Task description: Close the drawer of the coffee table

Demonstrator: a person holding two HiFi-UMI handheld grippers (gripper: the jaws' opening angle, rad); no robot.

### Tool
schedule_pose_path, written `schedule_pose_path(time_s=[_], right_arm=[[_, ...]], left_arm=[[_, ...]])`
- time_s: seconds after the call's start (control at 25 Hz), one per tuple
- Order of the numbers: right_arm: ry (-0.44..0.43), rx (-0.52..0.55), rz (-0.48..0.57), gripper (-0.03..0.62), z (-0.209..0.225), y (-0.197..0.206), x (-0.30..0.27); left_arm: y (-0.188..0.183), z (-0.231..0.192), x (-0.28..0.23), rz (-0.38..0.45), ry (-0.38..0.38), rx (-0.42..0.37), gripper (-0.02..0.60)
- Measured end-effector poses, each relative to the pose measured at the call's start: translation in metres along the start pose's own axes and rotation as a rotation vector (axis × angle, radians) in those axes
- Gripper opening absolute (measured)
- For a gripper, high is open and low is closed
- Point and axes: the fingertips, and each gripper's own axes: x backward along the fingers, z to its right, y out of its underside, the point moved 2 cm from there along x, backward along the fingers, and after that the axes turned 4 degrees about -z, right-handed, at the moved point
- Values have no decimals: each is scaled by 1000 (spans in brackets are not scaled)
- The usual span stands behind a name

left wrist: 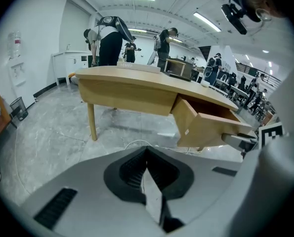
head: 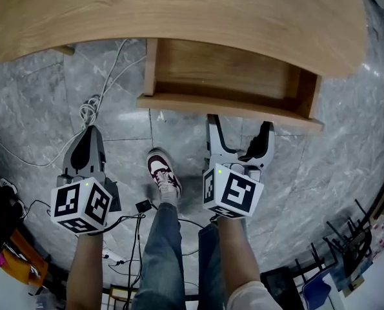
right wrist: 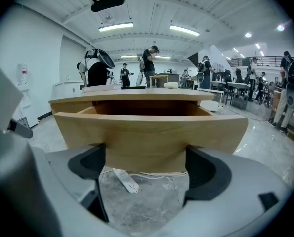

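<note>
Two tools in play. The right tool (head: 240,126) has its jaws spread wide apart and isn't clamped on anything. Its own view has the wooden drawer (right wrist: 151,127) front filling the gap between them. The tips sit right up at the panel's lower edge, but I can't tell if they actually touch it.

The left tool (head: 87,141) has its jaws pressed together. It hangs off to the left over the grey marble floor (head: 346,154), well apart from the drawer.

The drawer itself is pulled well out from under the bench (head: 179,11), a light wood top with a curved edge. Its bare wooden inside is open to the head view.

Further out:
- A white cable (head: 91,108) lies looped on the floor left of the drawer, just past the left tool's tip.
- A white power strip (right wrist: 124,179) lies on the floor below the drawer.
- The person's sneaker (head: 161,168), white and dark red, is planted between the two tools.
- Some people (left wrist: 107,38) are standing beyond the bench.
</note>
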Motion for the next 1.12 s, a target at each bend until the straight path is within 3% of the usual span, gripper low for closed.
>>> schedule_pose_path(time_s=[1.12], right_arm=[[-13, 11, -9, 509, 5, -27, -28]], left_arm=[[-10, 1, -6, 12, -10, 53, -5]])
